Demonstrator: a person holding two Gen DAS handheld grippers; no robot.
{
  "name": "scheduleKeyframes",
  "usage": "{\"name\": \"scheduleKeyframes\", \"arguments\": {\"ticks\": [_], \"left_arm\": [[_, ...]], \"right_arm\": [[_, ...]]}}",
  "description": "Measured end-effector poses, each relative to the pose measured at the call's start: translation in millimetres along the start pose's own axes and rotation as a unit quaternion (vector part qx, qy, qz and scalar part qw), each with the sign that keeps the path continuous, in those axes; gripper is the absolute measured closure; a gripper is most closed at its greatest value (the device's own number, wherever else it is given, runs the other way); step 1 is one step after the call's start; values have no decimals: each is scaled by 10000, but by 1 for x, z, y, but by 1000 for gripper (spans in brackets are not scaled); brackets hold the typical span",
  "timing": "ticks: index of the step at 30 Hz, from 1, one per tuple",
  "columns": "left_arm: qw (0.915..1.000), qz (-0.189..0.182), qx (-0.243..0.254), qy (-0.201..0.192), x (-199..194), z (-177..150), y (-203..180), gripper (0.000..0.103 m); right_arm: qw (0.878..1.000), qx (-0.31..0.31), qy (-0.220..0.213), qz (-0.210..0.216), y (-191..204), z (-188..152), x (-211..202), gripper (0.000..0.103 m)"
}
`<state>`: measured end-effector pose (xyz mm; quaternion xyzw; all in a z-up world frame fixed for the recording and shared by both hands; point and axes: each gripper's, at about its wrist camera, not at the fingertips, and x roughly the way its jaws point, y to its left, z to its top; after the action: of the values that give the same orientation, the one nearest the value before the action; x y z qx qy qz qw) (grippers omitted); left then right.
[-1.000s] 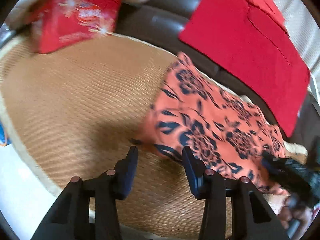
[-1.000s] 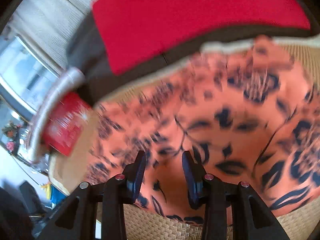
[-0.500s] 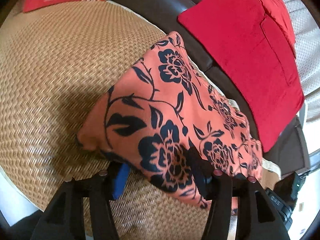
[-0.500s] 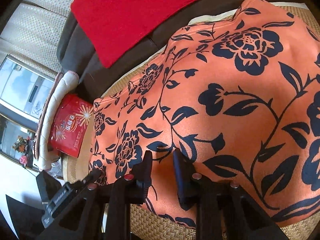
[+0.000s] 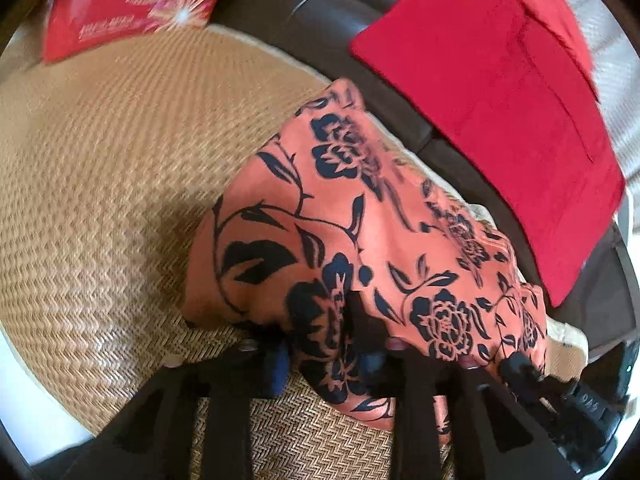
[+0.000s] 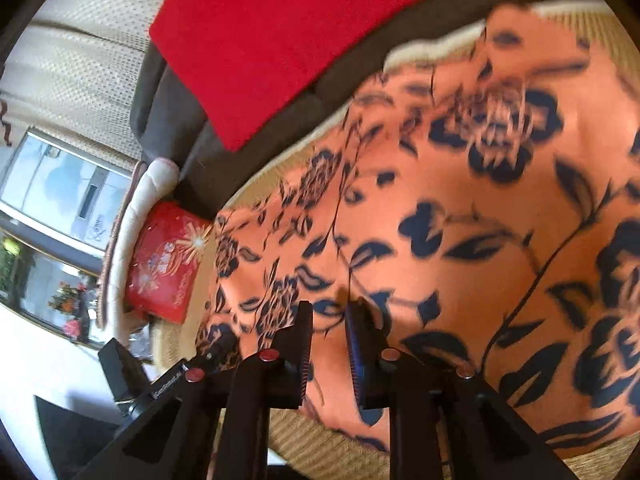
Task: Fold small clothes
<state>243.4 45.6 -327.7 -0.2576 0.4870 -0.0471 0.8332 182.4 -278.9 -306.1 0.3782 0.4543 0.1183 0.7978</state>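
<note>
We see an orange garment (image 5: 360, 240) printed with dark blue flowers, lying on a woven straw mat (image 5: 100, 200) that covers the seat of a dark sofa (image 5: 304, 12). The garment occupies the right part of the mat in the left wrist view and reaches back to the mat's rear edge, just beside the sofa back.

Left tool (image 5: 320, 360): we find its two fingers closed around the near edge of the garment, with a bunched fold of cloth drawn up between them; the cloth drapes over both fingertips and hides them in part. In the same view the right tool (image 5: 560, 392) appears at the lower right, at the garment's near right corner.

Right tool (image 6: 328, 344): we see its fingers set narrowly apart, with a slim gap between the ribbed blue pads (image 6: 356, 352). The garment (image 6: 460, 220) lies close under them and is blurred in this view; we cannot tell whether any cloth is caught in the gap.

A red cloth (image 5: 500, 100) is spread over the sofa back behind the garment, apart from it. A red printed packet (image 5: 128, 0) rests at the far left corner of the mat, well apart from the garment.
</note>
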Motion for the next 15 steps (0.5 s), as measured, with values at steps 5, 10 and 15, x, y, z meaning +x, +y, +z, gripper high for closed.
{"name": "scheduleKeyframes", "arguments": {"ticks": [5,10,15], "left_arm": [[9999,115,-34,-46,9,4,-7,72],[9975,239,528,-407,-6,7,-42,85],[9765,148,1898,-1007,-43,1,-121,87]], "right_arm": [[9988,173,458,-69,-6,-1,20,88],[9974,569,241,358,-14,4,0,83],[9897,1025,-493,869,-41,18,-48,80]]}}
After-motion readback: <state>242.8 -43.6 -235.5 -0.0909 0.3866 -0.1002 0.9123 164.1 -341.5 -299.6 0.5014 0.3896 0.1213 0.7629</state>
